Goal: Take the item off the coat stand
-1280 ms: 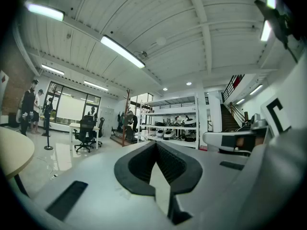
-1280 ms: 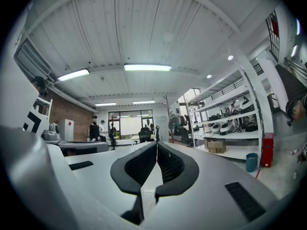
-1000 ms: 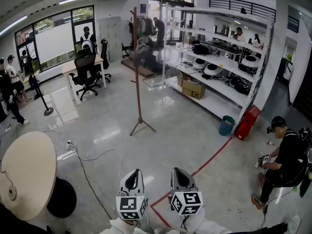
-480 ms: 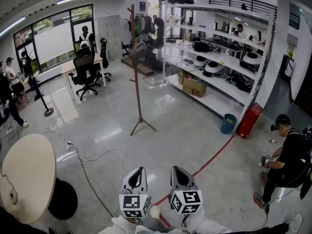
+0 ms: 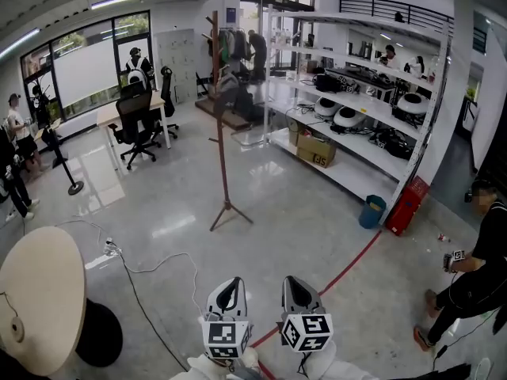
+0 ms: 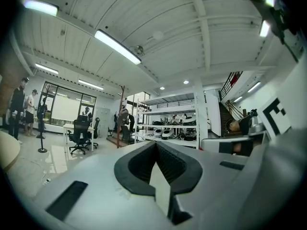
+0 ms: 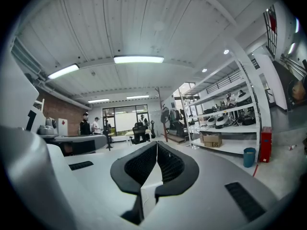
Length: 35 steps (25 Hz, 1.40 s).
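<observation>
The coat stand (image 5: 221, 137) is a thin brown pole on three feet, standing on the shiny floor several steps ahead. A dark item (image 5: 230, 93) seems to hang near its top; at this distance I cannot make out what it is. In the left gripper view the stand (image 6: 119, 119) is small and far, and in the right gripper view the stand (image 7: 159, 113) looks the same. My left gripper (image 5: 232, 283) and right gripper (image 5: 292, 281) are side by side at the bottom of the head view, pointing at the stand. Both are shut and hold nothing.
White shelving (image 5: 360, 109) with gear and boxes runs along the right. A blue bin (image 5: 371, 210) and a red box (image 5: 405, 204) stand at its end. A person (image 5: 475, 287) crouches at right. At left are a round table (image 5: 40, 291), a floor cable (image 5: 150, 261) and a desk with a chair (image 5: 135, 123).
The view has drifted a little; both grippers sit slightly lower and further right in the head view. The person at right has moved toward the right edge. Both grippers stay shut.
</observation>
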### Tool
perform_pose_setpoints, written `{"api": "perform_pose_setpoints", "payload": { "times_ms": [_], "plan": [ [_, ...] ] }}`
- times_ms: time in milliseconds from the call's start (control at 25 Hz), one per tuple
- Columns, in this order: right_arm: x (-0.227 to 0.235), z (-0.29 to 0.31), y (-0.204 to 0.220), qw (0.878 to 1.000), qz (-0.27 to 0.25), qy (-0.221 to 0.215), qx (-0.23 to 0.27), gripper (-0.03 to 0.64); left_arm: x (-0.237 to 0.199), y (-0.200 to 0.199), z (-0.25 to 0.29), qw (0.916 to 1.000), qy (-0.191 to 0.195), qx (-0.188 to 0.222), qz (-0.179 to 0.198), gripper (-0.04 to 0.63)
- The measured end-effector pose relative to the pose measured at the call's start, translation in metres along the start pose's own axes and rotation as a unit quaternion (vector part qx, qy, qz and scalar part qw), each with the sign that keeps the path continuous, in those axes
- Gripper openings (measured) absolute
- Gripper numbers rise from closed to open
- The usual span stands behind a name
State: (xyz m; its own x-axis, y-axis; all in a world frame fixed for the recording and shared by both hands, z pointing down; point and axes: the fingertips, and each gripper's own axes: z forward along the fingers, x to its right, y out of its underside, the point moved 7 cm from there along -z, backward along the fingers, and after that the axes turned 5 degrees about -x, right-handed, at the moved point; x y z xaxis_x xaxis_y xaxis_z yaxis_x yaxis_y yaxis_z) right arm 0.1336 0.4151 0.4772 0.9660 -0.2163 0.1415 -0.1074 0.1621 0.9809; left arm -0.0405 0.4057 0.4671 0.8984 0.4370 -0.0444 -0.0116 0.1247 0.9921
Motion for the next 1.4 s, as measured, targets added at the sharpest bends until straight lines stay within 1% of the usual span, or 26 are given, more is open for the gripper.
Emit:
{"api": "perform_pose_setpoints", "payload": {
  "times_ms": [280,600,840,1120,1400],
  "plan": [
    [0.005,0.044,0.001,1.000,0.000,-0.008,-0.011,0.011,-0.023,-0.001,0.036,0.9999,-0.006,-0.003,-0.009,-0.017],
    [0.007,0.115,-0.021,1.000,-0.007,-0.019,-0.002,0.011,-0.061,-0.017,0.090,0.9999,-0.009,0.004,-0.005,-0.017],
    [0.001,0.165,-0.032,1.000,-0.015,-0.028,-0.001,0.011,-0.095,-0.030,0.127,0.9998,-0.011,0.013,-0.011,-0.017],
    [0.001,0.197,-0.035,1.000,-0.017,-0.025,-0.005,0.011,-0.116,-0.030,0.149,0.9996,-0.013,0.014,-0.021,-0.017],
    [0.002,0.215,-0.042,0.999,-0.021,-0.029,0.001,0.011,-0.123,-0.031,0.157,0.9995,-0.016,0.011,-0.023,-0.017]
  ]
}}
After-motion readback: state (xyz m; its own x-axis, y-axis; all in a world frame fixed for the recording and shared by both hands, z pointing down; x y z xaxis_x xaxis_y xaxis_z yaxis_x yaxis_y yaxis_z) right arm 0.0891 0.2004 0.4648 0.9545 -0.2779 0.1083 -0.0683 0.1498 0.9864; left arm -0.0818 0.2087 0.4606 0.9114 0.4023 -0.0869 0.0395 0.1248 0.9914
